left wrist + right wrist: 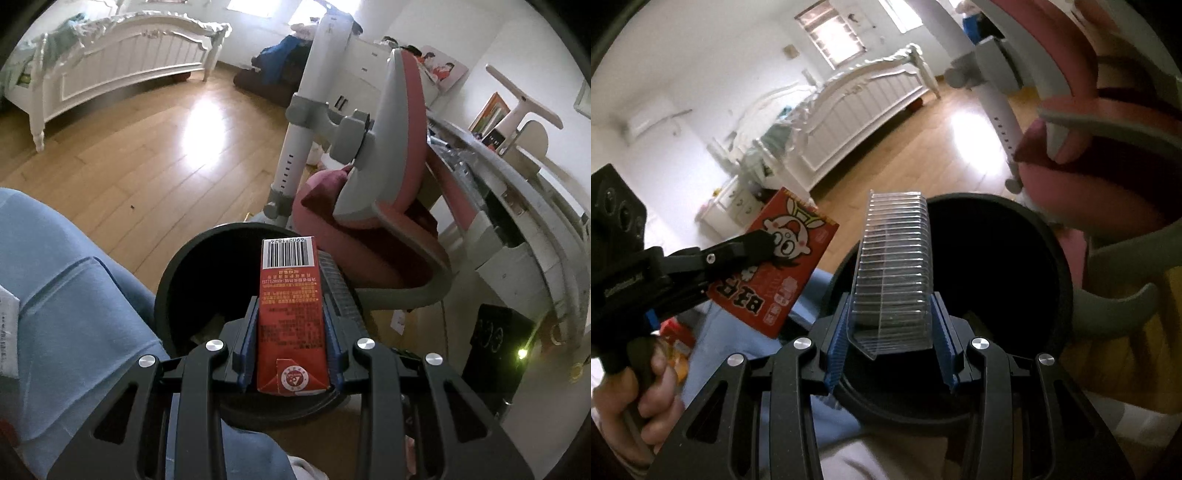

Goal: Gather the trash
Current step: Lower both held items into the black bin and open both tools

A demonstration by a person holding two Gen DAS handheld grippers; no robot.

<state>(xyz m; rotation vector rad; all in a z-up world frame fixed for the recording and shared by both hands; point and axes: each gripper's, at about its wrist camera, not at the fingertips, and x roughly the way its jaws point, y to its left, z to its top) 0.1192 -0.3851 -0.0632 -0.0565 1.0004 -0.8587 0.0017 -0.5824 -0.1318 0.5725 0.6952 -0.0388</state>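
Left gripper [291,325] is clamping a red carton [290,314]; barcode end is reading "6902 1824", other print too small to read. Right gripper [892,317] is clamping a ribbed clear plastic tray [894,269]. Both are hanging over the rim of the black bin [1015,273]. A pink chair [388,206] is crowding the bin's far side; a blue trouser leg [74,295] is sitting beside it.

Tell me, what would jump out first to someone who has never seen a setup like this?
Probably the red drink carton clamped in the left gripper, right above the open black bin on the wooden floor. The right gripper grips a ribbed clear plastic tray over that same bin. Behind it stands a pink and grey chair, with a white bed across the room.
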